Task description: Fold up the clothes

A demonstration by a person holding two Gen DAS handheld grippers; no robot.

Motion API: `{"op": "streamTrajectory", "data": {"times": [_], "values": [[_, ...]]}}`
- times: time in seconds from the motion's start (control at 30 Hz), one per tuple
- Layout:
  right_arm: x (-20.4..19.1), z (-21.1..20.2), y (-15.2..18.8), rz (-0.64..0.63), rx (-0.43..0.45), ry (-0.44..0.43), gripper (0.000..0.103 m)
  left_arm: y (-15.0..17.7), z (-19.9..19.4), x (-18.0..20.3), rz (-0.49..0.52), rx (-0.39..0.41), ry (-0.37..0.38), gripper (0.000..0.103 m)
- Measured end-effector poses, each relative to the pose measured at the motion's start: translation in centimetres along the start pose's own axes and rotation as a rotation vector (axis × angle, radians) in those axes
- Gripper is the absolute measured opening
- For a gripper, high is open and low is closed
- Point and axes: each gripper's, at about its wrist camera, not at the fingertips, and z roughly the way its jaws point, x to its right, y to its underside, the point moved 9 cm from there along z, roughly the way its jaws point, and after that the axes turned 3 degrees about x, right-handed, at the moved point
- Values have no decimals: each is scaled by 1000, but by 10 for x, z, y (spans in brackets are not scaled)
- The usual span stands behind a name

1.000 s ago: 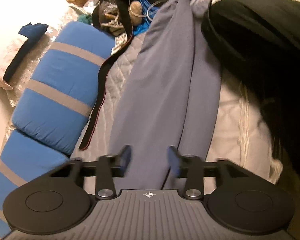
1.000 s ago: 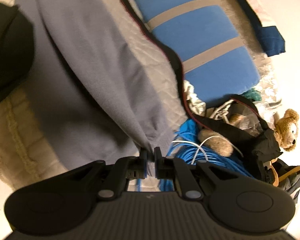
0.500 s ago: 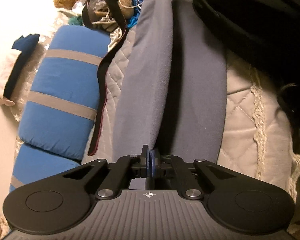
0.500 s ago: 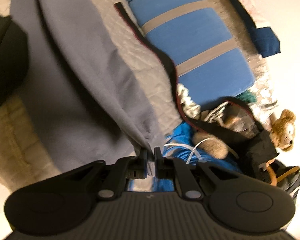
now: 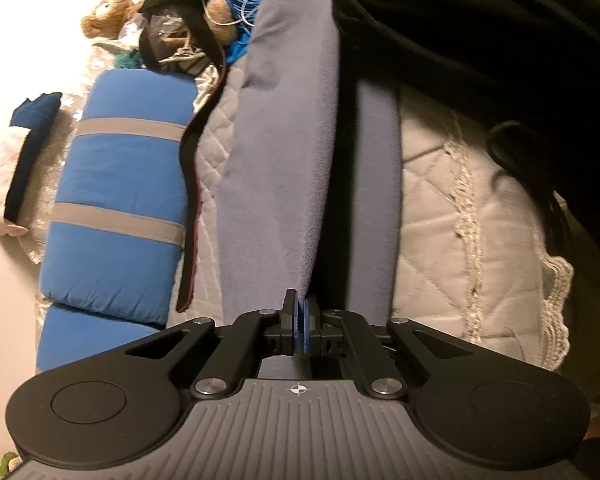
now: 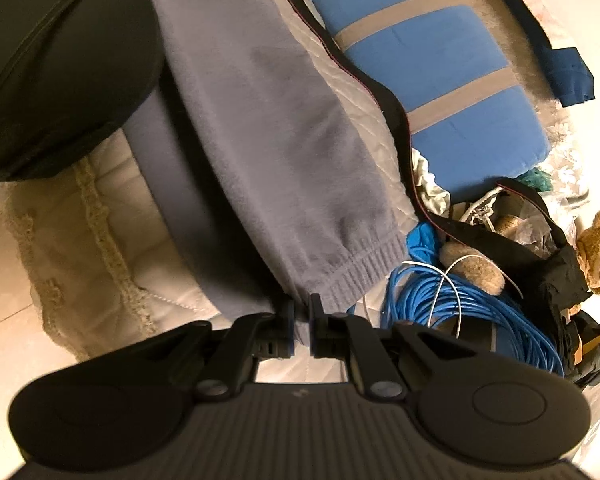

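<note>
both ends of the grey sweatpants are pinched

i see the grey sweatpants (image 5: 284, 168) lying long across the quilted bedcover (image 5: 496, 216), between the blue pillow (image 5: 120, 208) on one side and a black garment (image 5: 500, 40) on the other. the left gripper (image 5: 300, 322) has its jaws together, clamped on a fold of the grey cloth at the near end, and the cloth rises as a ridge straight from the blue pads (image 5: 307, 326). in the right wrist view the right gripper (image 6: 300, 326) has its jaws almost together and they are clamped on the cloth just beside the ribbed cuff (image 6: 364, 272) of a leg. the leg is lifted a little from the bedcover and throws a dark shadow under it. beside the cuff lies a coil of blue cable (image 6: 480, 312), touching a black bag (image 6: 540, 256). a teddy bear (image 6: 598, 256) sits near the bag, at the edge of the bed. a black strap (image 5: 188, 216) runs between the pillow and the sweatpants.
</note>
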Motion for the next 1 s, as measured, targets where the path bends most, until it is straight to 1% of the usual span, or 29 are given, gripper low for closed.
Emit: {"op": "streamTrajectory", "data": {"times": [0.2,0.3,0.47,0.67,0.7,0.73,0.77,0.8,0.83,0.87,0.9,0.93,0.97,1.0], "values": [[-2,-3,1,-13,-13,-16,6,3,1,1,-4,-11,25,2],[-4,-2,2,-37,-23,-27,6,2,1,1,-42,-15,58,2],[-1,-7,2,-50,-31,-49,6,2,-6,-3,-91,-10,82,2],[-10,-3,8,-66,-58,-83,6,4,-1,10,-97,-25,121,2],[-11,0,8,-70,-59,-76,7,4,1,13,-101,-33,135,3],[-13,2,8,-73,-62,-62,19,5,4,17,-102,-41,141,3],[-14,4,8,-74,-66,-53,27,4,8,20,-105,-41,128,4],[-15,5,9,-75,-72,-44,32,5,11,22,-108,-48,120,5],[-15,7,10,-79,-89,-25,47,7,14,25,-110,-57,122,5],[-15,10,13,-77,-113,-18,55,8,14,26,-106,-60,120,5],[-14,11,15,-62,-125,-19,67,9,15,27,-103,-63,118,5],[-10,9,16,-29,-120,-22,73,10,15,27,-99,-65,115,7],[-7,7,16,6,-114,-26,75,12,13,25,-95,-70,108,9],[-1,5,17,46,-113,-28,78,15,11,23,-91,-74,102,20]]}}
